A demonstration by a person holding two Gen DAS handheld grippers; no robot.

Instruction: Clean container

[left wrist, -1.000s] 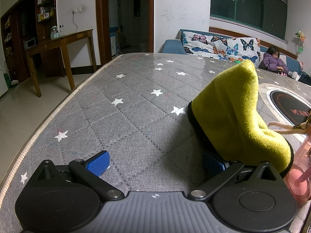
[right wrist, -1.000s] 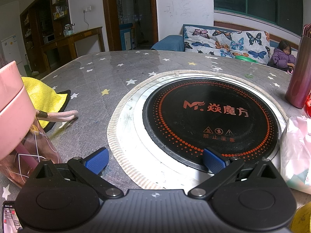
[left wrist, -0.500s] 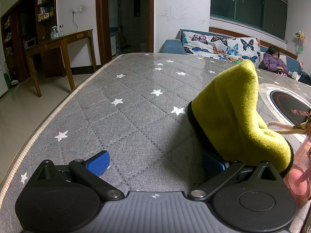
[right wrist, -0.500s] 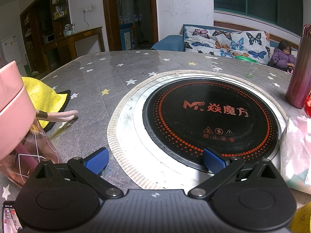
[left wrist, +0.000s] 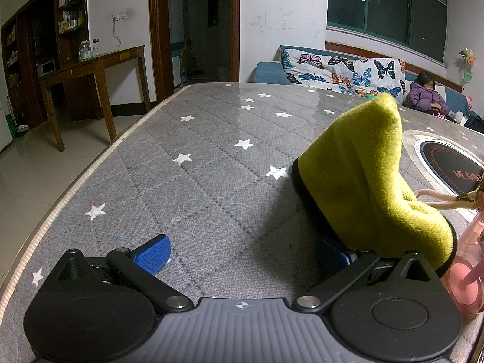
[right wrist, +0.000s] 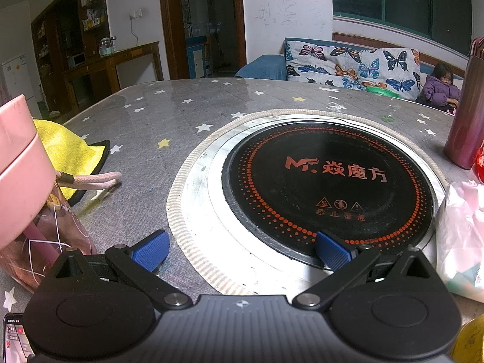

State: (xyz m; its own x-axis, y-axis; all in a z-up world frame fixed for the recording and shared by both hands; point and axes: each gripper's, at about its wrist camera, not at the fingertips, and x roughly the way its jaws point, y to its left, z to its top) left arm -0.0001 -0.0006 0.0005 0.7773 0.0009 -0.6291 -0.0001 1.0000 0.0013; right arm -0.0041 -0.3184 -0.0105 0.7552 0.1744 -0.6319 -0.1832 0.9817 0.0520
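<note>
Your left gripper (left wrist: 242, 251) sits low over the grey quilted tablecloth with white stars (left wrist: 193, 187), its blue-padded fingers (left wrist: 152, 254) spread wide with nothing between them. The folded yellow microfibre cloth with a black edge (left wrist: 372, 181) drapes over the right-hand pad, resting on it rather than being pinched.

Your right gripper (right wrist: 242, 249) is likewise spread wide and holds nothing; its right pad overlaps the rim of the round black induction hob set in a steel ring (right wrist: 329, 181).

The container, a translucent pink plastic bottle with an opaque pink lid (right wrist: 27, 187), stands upright on the table at the far left of the right wrist view, just beside the left finger. Its pink cord loop (right wrist: 90, 178) lies across the corner of the yellow cloth. White line markings and small lettering on its wall are too small to read.

The hob face carries an orange "M" logo followed by "焱魔方", three warning symbols, and below them "禁止覆盖". A metallic maroon flask (right wrist: 467, 112) stands at the right edge, with a white plastic bag (right wrist: 462, 236) nearer your gripper.
</note>
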